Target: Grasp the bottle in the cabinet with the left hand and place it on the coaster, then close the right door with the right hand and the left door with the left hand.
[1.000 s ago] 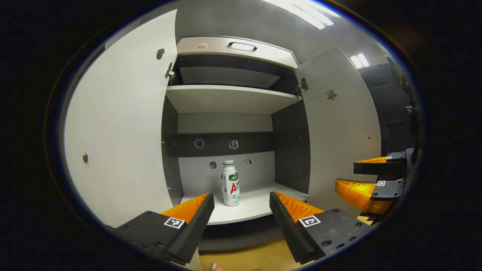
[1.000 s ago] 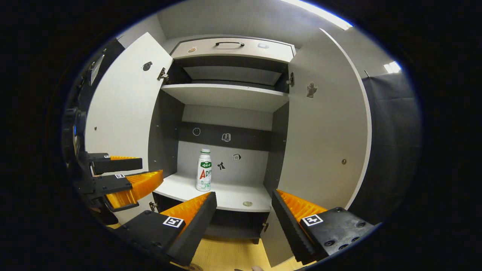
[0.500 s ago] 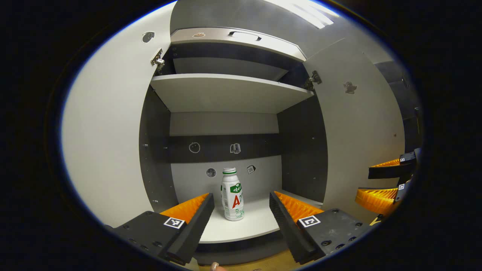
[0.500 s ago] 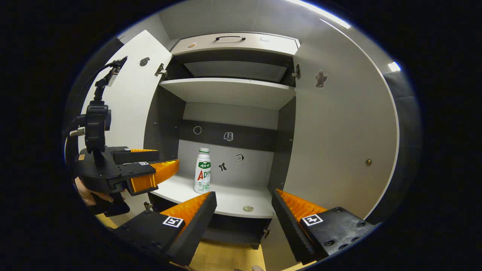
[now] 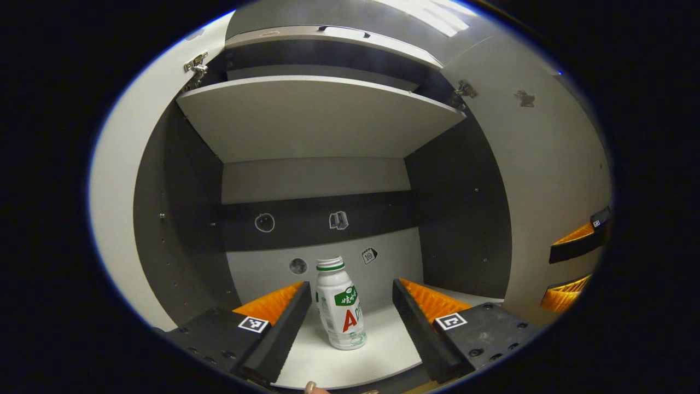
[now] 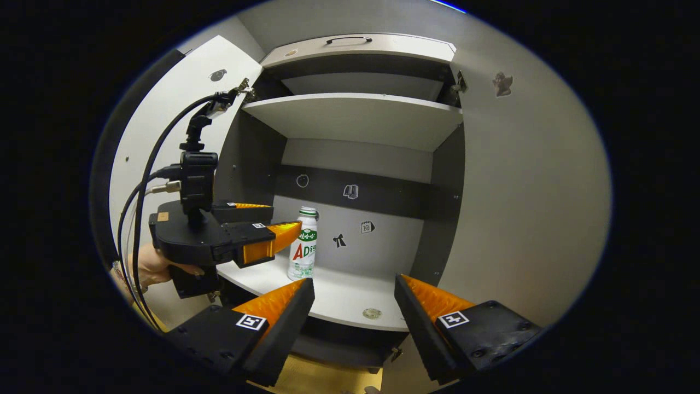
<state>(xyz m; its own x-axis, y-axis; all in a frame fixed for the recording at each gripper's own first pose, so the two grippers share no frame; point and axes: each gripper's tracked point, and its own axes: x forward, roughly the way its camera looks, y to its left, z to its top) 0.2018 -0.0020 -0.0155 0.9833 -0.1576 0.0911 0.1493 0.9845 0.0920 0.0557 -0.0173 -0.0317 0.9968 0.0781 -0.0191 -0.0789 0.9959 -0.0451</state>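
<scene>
Two grippers stood spread: the left gripper point(image 5: 351, 300) flanked the white plastic bottle with green label point(image 5: 341, 309), touching nothing; the right gripper point(image 6: 354, 300) hung empty outside. Judged best: advance until the fingers straddle mid-body, then squeeze. The grey open cabinet point(image 6: 350, 117) held the bottle upright near the lower shelf's point(image 6: 339, 295) left front edge.

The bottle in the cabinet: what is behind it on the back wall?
Behind the bottle, the cabinet's back wall carries small stickers on a pale panel and a dark band. Whatever lies directly behind the bottle's body is covered.
</scene>
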